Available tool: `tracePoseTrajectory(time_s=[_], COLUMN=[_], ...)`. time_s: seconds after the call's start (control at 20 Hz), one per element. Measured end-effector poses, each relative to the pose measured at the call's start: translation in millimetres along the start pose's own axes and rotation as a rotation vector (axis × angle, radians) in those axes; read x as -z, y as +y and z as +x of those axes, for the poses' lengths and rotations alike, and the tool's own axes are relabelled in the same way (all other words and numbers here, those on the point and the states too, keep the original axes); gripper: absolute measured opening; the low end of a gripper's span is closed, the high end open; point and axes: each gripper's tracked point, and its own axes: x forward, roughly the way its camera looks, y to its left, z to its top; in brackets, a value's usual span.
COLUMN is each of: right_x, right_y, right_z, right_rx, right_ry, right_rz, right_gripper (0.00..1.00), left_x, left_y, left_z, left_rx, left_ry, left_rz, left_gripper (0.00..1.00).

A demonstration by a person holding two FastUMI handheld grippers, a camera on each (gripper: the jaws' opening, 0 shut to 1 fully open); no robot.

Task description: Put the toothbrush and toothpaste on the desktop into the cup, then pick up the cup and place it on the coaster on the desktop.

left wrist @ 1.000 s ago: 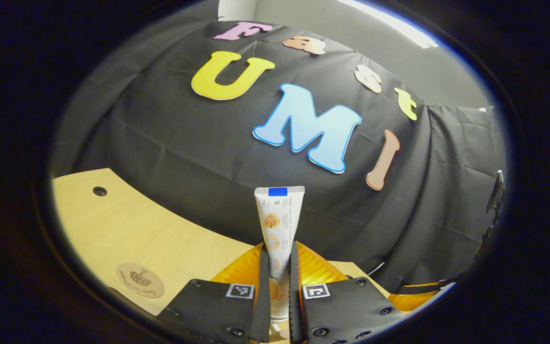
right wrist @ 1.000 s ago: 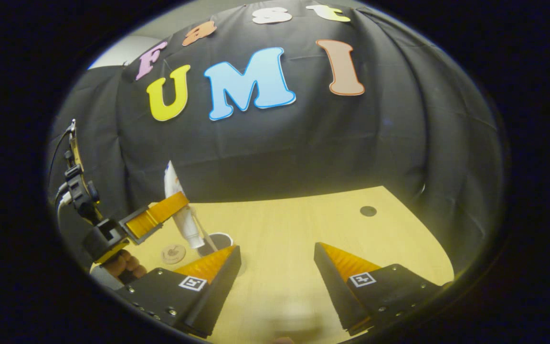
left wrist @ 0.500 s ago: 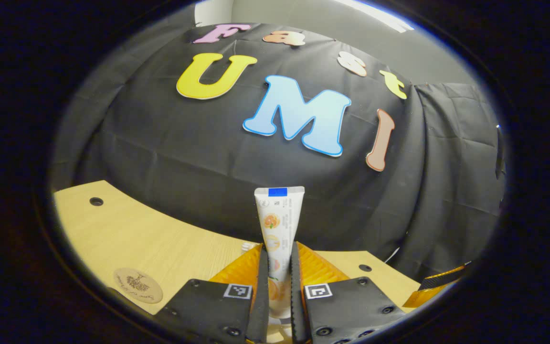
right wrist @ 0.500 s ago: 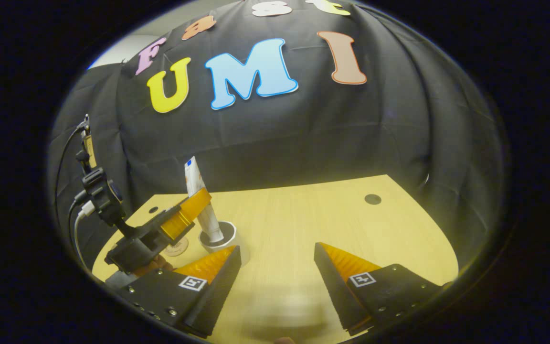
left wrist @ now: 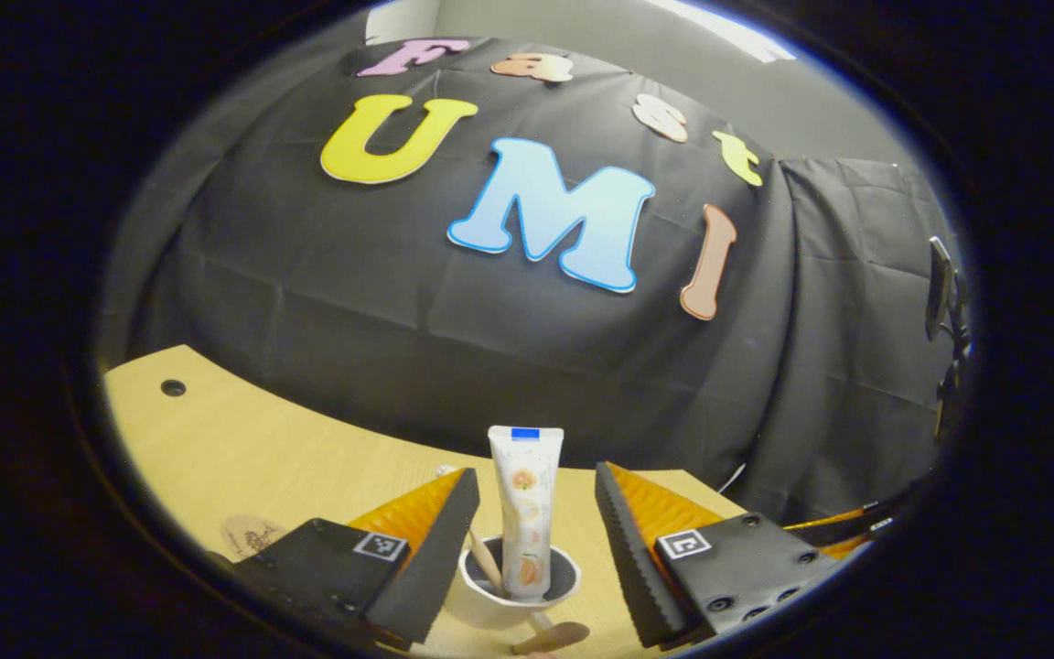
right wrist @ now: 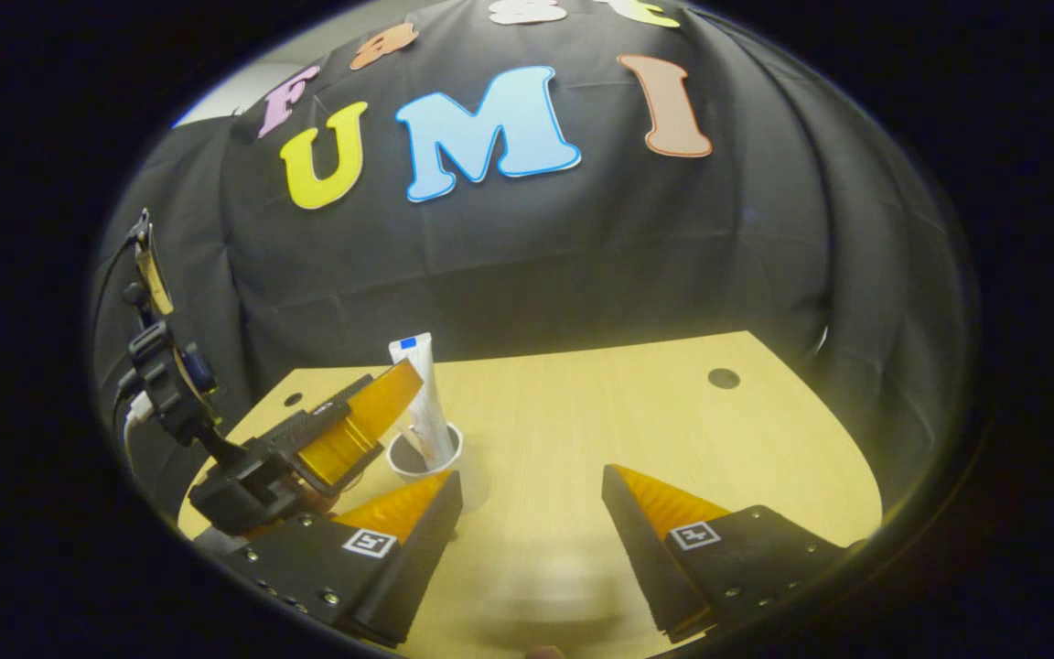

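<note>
A white toothpaste tube (left wrist: 525, 499) stands upright in the white cup (left wrist: 490, 606), free between the fingers of my left gripper (left wrist: 536, 476), which is open on either side of it. A wooden toothbrush (left wrist: 488, 560) leans in the same cup. The round wooden coaster (left wrist: 248, 534) lies on the desktop to the left, partly behind my left finger. In the right gripper view the cup (right wrist: 403, 465) with the tube (right wrist: 424, 398) sits at the left, with the left gripper (right wrist: 399, 389) beside it. My right gripper (right wrist: 532, 494) hangs open over bare desktop, holding nothing.
The light wooden desktop (right wrist: 582, 412) has a cable hole (right wrist: 723, 377) at the far right and another hole (left wrist: 173, 387) at the far left. Black cloth walls close in the back and sides. A hand holds the left gripper (right wrist: 216, 476).
My left gripper lowered the toothpaste into the cup and opened, letting go of it. The tube now stands in the cup. The right gripper barely moved.
</note>
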Motion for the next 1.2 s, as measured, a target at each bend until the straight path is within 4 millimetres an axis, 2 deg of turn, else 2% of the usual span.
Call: tracePoseTrajectory(time_s=[0.05,0.1,0.25,0.55,0.75,1.05,1.2], right_x=[0,1,-1,11,27,53,69], right_y=[5,10,23,56,77,88,89], right_z=[2,4,12,32,46,67,76], right_rx=[-0.002,-0.005,-0.014,-0.049,-0.055,-0.01,0.015], right_ry=[0.007,0.014,0.023,0.104,0.186,0.343,0.428], right_rz=[-0.003,-0.008,-0.032,-0.076,-0.086,-0.134,-0.149], right_gripper=[0.92,0.92,0.93,0.93,0.93,0.92,0.93], left_x=[-2,-7,-20,-43,-52,-56,-55], left_y=[2,3,13,49,73,107,118], left_z=[-4,-8,-23,-61,-85,-109,-116], left_rx=[0.0,0.001,-0.014,-0.098,-0.152,-0.203,-0.208], left_ry=[0.001,-0.001,-0.003,0.01,0.027,0.058,0.07], left_rz=[0.006,0.004,0.004,0.048,0.071,0.095,0.084], left_gripper=[0.83,0.9,0.9,0.9,0.9,0.9,0.9])
